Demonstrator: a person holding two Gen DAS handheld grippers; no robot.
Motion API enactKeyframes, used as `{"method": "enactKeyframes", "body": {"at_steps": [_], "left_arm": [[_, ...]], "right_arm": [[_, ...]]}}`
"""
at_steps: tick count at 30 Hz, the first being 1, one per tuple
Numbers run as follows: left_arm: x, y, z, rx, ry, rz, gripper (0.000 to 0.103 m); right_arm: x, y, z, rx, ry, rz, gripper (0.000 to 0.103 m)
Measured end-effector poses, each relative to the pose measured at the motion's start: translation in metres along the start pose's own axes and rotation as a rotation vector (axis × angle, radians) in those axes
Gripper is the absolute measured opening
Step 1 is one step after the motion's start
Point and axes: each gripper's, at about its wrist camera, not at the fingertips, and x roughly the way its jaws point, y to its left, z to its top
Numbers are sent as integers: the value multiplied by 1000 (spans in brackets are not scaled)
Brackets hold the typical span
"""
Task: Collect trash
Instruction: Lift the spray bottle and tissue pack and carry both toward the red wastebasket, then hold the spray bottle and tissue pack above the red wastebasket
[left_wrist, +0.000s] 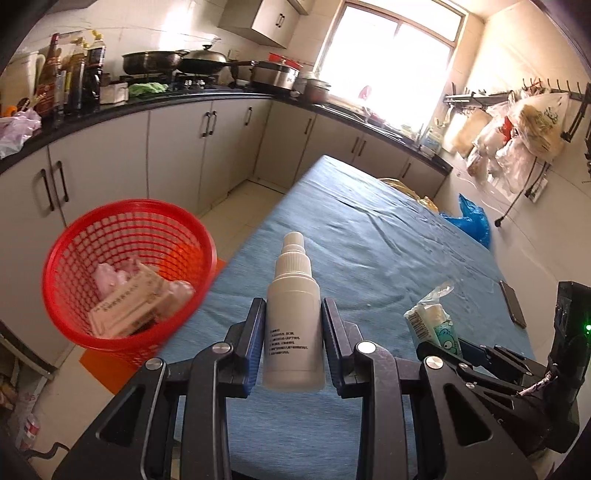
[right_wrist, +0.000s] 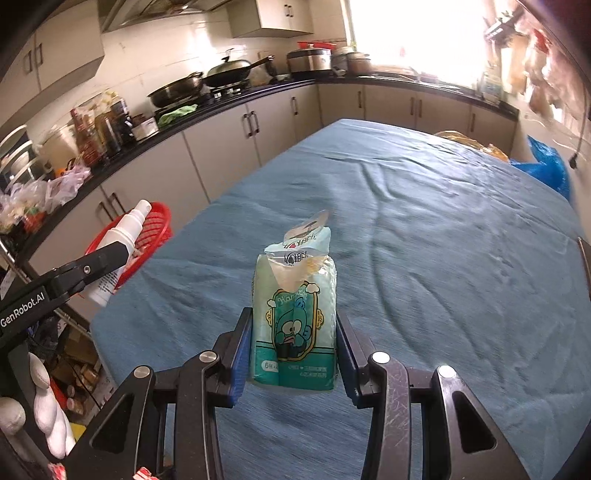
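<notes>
My left gripper (left_wrist: 293, 328) is shut on a white spray bottle (left_wrist: 293, 321) and holds it upright above the left edge of the blue-clothed table (left_wrist: 369, 229). A red mesh basket (left_wrist: 125, 273) stands on the floor to the left and holds cardboard boxes and pink wrappers. My right gripper (right_wrist: 294, 343) is shut on a green tissue pack (right_wrist: 294, 325) with a cartoon print, held over the table. The tissue pack also shows in the left wrist view (left_wrist: 434, 323). The spray bottle (right_wrist: 120, 243) and the basket (right_wrist: 147, 236) also show in the right wrist view.
A dark phone (left_wrist: 512, 302) lies on the table at the right. A blue plastic bag (left_wrist: 471, 218) sits past the table's far right edge. Kitchen cabinets and a black counter (left_wrist: 166, 101) with pans and bottles run along the left and back.
</notes>
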Motion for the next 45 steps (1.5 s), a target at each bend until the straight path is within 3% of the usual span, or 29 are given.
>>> {"method": "enactKeyframes", "body": {"at_steps": [13,23,45], "left_arm": [[-19,46,16,-47,-43,115,29],[-24,60,23,35,-91,287,29],[5,105,34,34,-20,328,29]], "right_arm": [[18,52,20,-99,10,70,45],[31,80,32,-151,25,119,45],[74,135,62,-188,62,211,45]]}}
